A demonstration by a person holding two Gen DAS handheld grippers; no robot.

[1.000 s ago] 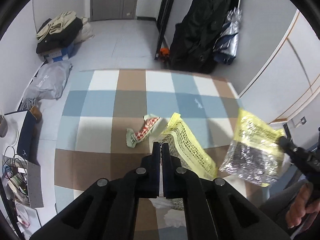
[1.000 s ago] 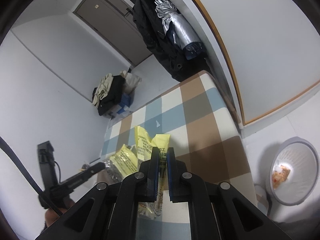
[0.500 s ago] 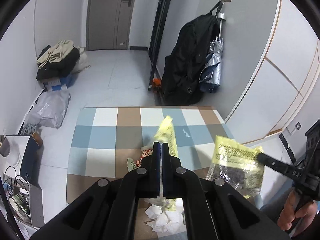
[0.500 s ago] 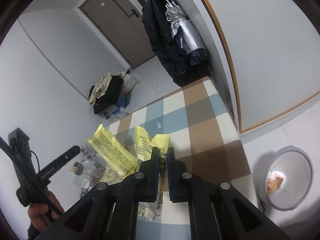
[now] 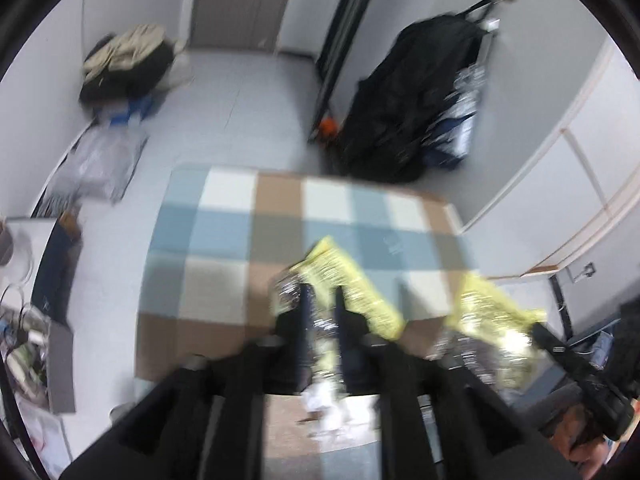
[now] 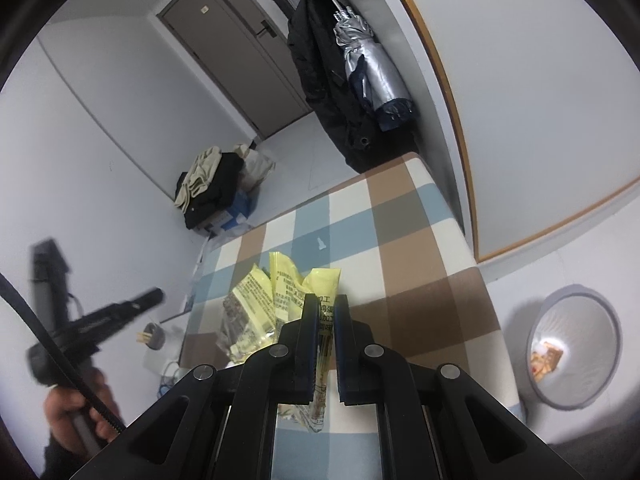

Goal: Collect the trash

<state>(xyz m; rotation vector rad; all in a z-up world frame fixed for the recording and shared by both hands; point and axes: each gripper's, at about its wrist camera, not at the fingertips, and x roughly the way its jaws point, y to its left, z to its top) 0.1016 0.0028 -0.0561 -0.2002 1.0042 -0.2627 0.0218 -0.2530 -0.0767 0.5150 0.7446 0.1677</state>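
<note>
Checked bedding [image 6: 404, 248] lies under both grippers. Right gripper [image 6: 325, 312] pinches a light, crinkly yellow snack wrapper [image 6: 326, 292] by its flat edge. Left gripper [image 5: 320, 300] fingers are opening around another yellow wrapper [image 5: 348, 280], apparently loose.

The left tool [image 5: 320, 312] tilts steeply down, its black jaws coming apart, a yellow wrapper [image 5: 352, 288] between them; the blur hides whether the pads touch it. The right tool [image 6: 326, 328] angles down less sharply, its jaws pinched on another yellow wrapper [image 6: 324, 312] that hangs from them. A hand [image 6: 76, 412] grips the left tool's handle, fingers curled around it. Another hand [image 5: 584, 436] grips the right tool's handle low at the edge.
</note>
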